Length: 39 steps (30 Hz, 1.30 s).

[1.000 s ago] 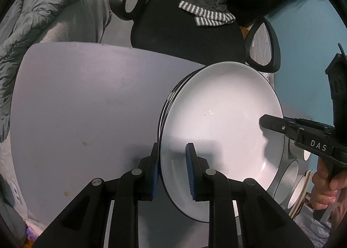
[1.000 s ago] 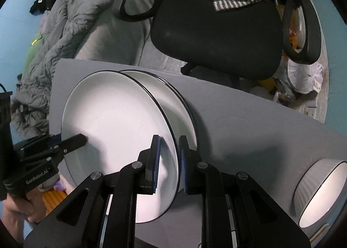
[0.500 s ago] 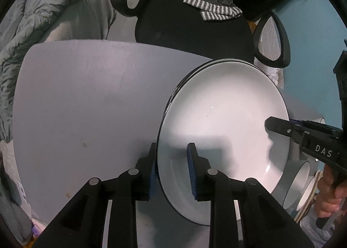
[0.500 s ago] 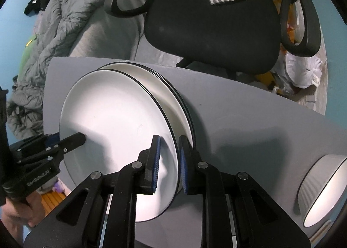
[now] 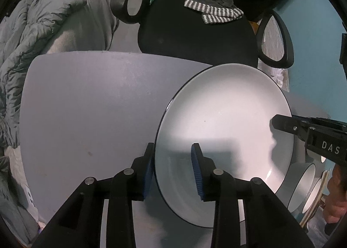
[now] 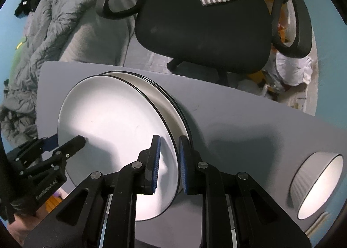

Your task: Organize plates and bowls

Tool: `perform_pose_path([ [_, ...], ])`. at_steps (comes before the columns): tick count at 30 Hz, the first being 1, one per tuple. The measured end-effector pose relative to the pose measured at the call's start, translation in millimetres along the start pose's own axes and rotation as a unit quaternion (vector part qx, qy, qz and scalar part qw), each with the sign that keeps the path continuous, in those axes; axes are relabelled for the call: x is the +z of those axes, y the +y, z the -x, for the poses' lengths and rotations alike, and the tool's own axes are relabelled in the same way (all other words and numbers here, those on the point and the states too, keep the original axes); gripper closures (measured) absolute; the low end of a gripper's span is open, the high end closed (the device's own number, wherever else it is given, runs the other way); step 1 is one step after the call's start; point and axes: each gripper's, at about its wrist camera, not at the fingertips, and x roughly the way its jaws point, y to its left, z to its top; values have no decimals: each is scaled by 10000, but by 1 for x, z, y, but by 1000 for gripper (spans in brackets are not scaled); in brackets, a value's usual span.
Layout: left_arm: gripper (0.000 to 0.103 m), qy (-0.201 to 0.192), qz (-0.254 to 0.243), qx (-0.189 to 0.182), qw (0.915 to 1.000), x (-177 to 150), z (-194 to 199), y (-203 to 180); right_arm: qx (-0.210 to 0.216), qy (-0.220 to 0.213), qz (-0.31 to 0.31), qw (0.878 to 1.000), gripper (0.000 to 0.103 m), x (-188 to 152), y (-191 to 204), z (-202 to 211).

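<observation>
Plate (image 6: 112, 130) is hanging over the stack of plates (image 6: 169, 104), both grippers clamping its rim, left (image 5: 173, 169) and right (image 6: 169, 161); stacking seemingly unfinished; bowl (image 6: 316, 185) is waiting nearby.

- Left black plastic two-finger gripper (image 5: 173, 168): angular linkage arms, round silver pivot screws, ribbed blue pads (image 5: 196, 169) lining the fingertips.
- Right black plastic two-finger gripper (image 6: 169, 164): same build, with blue ribbed pads (image 6: 156, 161) and silver screws.
- White lettering "DAS" marks the right gripper's body in the left wrist view; "GenRobot.AI" marks the left gripper's in the right wrist view.
- Bare-skinned right hand (image 5: 335, 200) shows at the frame edge.
</observation>
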Motion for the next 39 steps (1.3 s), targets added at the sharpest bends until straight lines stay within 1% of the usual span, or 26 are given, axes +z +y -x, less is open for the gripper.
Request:
perform_pose_path([
  [2,69,-7,14,15,10000,0,1,0,-79,6,39,10000,86,0,2,1],
  [6,61,-53,66,30,10000,-1,4,2,-210,-16,100,9997,86,0,5,4],
  [9,59,-97,98,50,9999,-2,7,1,-335,-52,156,9993,85,-2,7,6],
  [11,57,-119,118,39,9999,-3,9,0,-375,-81,189,9991,82,-2,8,7],
  [13,50,-177,139,44,9997,-4,12,0,-445,-164,192,9987,71,-3,9,11],
  [14,49,-200,144,40,9997,-5,12,0,-513,-228,201,9982,70,-2,10,13],
  [18,49,-225,153,25,9996,-7,17,-2,-510,-284,203,9981,69,0,9,18],
  [20,47,-270,158,61,9995,-9,21,-2,-575,-364,220,9974,66,-1,9,22],
  [22,44,-331,169,48,9993,-11,27,-3,-666,-492,250,9963,52,-2,9,30],
  [23,43,-364,170,38,9992,-12,30,-3,-690,-543,266,9958,50,-3,9,33],
  [24,40,-407,176,35,9990,-12,33,-4,-714,-607,294,9952,48,-4,10,37],
  [25,37,-431,194,31,9989,-13,35,-3,-729,-644,315,9948,48,-5,10,40],
  [28,34,-485,256,12,9985,-14,36,-3,-755,-726,346,9939,48,-9,10,50],
  [33,34,-351,391,21,9986,-18,25,-3,-705,-766,160,9944,47,-22,-3,63],
  [36,34,-309,482,-9,9984,-24,23,-6,-860,-820,113,9929,47,-34,-9,69],
  [39,34,-348,452,4,9984,-30,26,-10,-1160,-936,113,9888,47,-51,-17,79],
])
